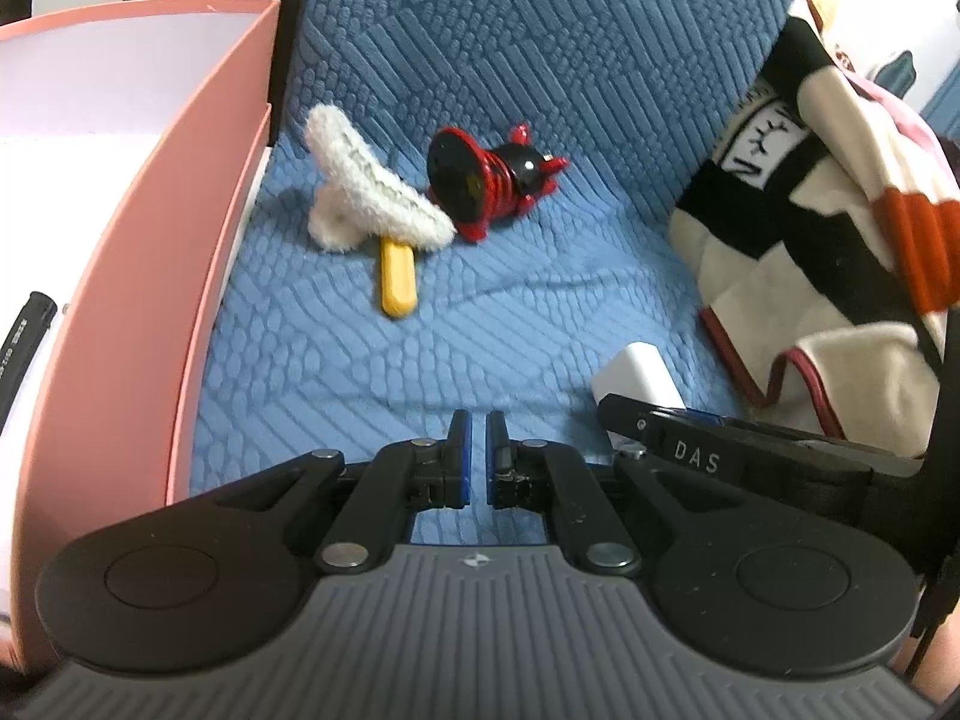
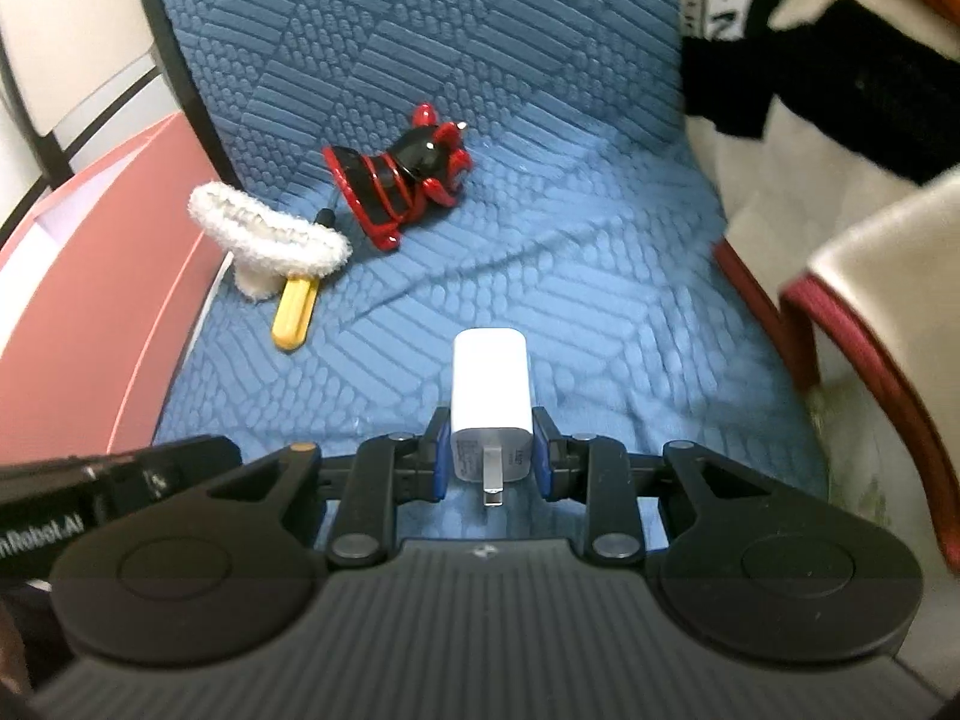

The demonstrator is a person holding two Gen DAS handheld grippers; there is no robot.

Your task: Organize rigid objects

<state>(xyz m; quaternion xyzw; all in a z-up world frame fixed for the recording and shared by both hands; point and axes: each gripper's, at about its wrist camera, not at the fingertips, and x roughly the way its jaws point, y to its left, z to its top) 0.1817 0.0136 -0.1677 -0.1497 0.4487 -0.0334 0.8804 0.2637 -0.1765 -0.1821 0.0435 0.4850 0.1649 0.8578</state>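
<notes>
Charger [image 2: 492,396] sits between right gripper [image 2: 491,456] fingers — pads touching it.

Blue textured cover [image 1: 540,90]; pink box [image 1: 180,252]; white fuzzy clip [image 1: 366,180]; yellow handle [image 1: 398,279]; black-and-red striped toy [image 1: 486,180]; white charger [image 2: 491,384]; cream, black and orange blanket [image 1: 840,228]

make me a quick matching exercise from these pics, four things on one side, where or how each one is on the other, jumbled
Things:
1. white charger
2. yellow handle
3. red and black toy
4. pink box

States:
A. tipped on its side on the blue cover
B. at the left edge of the blue cover
C. sticking out from under the fluffy white piece
D. between the right gripper's fingers

Pairs: 1-D, 2-C, 3-A, 4-B
</notes>
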